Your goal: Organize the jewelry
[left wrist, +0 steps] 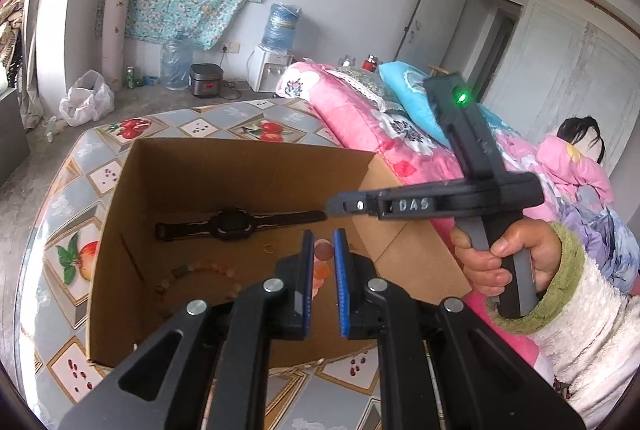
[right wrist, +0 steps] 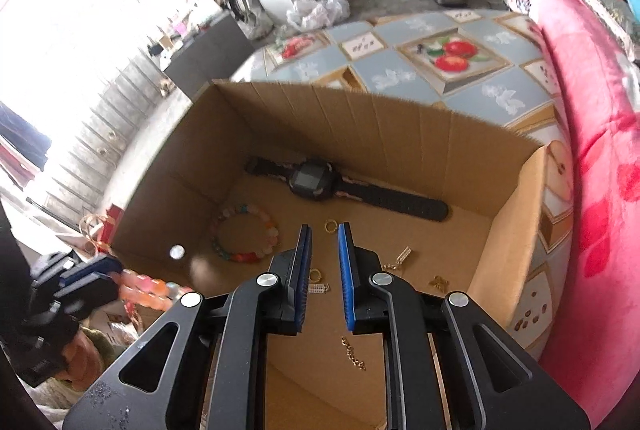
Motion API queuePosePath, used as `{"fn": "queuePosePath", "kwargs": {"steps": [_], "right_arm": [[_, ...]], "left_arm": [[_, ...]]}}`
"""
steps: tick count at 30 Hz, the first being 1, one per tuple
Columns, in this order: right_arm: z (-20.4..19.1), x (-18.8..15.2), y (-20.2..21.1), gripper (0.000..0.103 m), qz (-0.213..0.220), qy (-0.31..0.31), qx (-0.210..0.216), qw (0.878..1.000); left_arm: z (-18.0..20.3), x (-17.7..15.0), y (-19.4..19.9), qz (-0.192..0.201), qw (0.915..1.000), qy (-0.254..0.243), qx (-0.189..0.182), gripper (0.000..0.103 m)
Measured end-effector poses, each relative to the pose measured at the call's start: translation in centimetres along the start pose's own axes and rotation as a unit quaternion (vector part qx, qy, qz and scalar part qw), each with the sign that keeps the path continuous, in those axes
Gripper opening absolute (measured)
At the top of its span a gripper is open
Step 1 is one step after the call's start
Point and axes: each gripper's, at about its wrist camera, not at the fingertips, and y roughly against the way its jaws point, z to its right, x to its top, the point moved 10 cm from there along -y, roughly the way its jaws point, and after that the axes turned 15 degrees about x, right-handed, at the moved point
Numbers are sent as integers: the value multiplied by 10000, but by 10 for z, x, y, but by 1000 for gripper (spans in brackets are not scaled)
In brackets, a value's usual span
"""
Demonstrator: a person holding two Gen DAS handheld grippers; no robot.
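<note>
Left gripper (left wrist: 323, 244) is above the cardboard box (left wrist: 248, 165) on the tabletop (left wrist: 76, 189); its fingers (left wrist: 307, 262) are nearly closed on an orange-pink bead bracelet (right wrist: 148, 290), whose beads show in the narrow gap. Right gripper (right wrist: 323, 242) hangs over the box interior, its fingers (right wrist: 344, 258) a small way apart with nothing between them. On the box floor beyond both lie a black watch (right wrist: 344, 191) along the far wall and a multicoloured bead bracelet (right wrist: 245, 238) left of the right fingers. A small gold ring (right wrist: 330, 226) lies just past the right fingertips; gold chain pieces (right wrist: 354, 354) lie beneath them.
</note>
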Motion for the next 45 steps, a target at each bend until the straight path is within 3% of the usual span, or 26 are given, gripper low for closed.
{"fn": "queuePosePath", "kwargs": {"steps": [7,11,13,14,15,18,20,24,26,29,32,34,36,38,41,45], "right_arm": [[9,16,46,22,652,-143,136,9977],[18,16,55,23,772,-251,118,9966],[23,13,55,25,755,-315,116,9966],[24,11,53,25,744,-348,105,9966],[26,9,53,25,723,-384,102,9966],[29,4,53,25,701,-425,102,9966],[31,1,52,25,677,-450,82,9967],[32,-1,53,26,682,-514,68,9963],[30,-3,55,27,707,-528,53,9961],[28,-7,61,30,756,-533,-35,9957],[26,-13,69,36,802,-565,-144,9951],[27,-21,75,42,863,-639,-209,9940],[30,-30,79,48,892,-771,-295,9926],[34,-43,86,48,963,-937,-400,9901],[34,-60,87,52,951,-1062,-433,9888],[34,-84,67,52,535,-1198,-519,9900]], "left_arm": [[31,3,-17,-252,9991,-86,-338,9],[61,8,-29,-401,9957,-69,-833,10],[72,3,-44,-613,9936,-186,-935,20],[71,-2,-54,-779,9932,-188,-839,39],[65,-10,-68,-978,9931,-124,-632,47],[53,-26,-82,-1239,9906,121,-569,47],[45,-27,-78,-1176,9911,266,-573,47],[25,-14,-43,-618,9965,274,-485,48],[15,-7,-23,-316,9986,244,-347,57],[-14,6,11,181,9995,236,48,71],[-56,16,42,658,9949,359,682,82],[-80,14,50,718,9913,458,1004,87],[-109,5,48,582,9869,706,1332,90],[-126,-6,38,338,9851,969,1377,90],[-145,-31,20,-160,9819,1425,1237,90],[-137,-54,-7,-711,9797,1652,887,90]]}}
